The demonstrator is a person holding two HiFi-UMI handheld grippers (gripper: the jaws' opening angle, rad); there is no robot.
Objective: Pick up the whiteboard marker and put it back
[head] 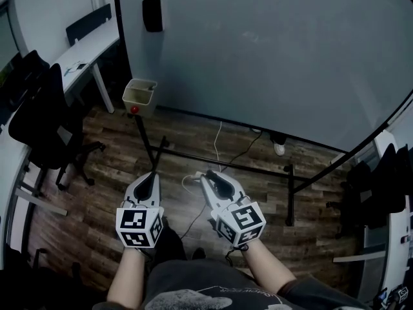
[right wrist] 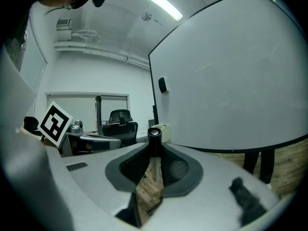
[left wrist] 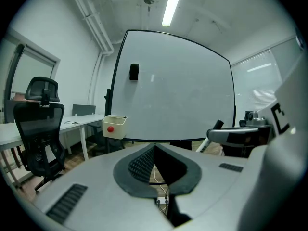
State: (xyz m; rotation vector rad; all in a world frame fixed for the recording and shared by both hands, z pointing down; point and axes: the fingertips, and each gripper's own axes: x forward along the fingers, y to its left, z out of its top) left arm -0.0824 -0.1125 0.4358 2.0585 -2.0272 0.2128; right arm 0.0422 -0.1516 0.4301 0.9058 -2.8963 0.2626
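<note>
A whiteboard marker (right wrist: 154,137) with a black cap and white barrel stands upright between the pads of my right gripper (right wrist: 154,149), which is shut on it. In the left gripper view the same marker (left wrist: 214,132) sticks out of the right gripper at the right edge. My left gripper (left wrist: 154,149) is shut with nothing in it. In the head view both grippers are held side by side at waist height, left gripper (head: 153,174) and right gripper (head: 208,174), facing the large whiteboard (head: 271,50). A beige holder box (head: 140,96) with a red dot hangs at the board's lower left.
A black eraser (head: 152,15) sticks to the board's upper left. The board's black stand (head: 226,165) crosses the wooden floor, with a white cable and power strip (head: 191,179) below. A black office chair (head: 45,124) and a white desk (head: 84,50) stand at the left.
</note>
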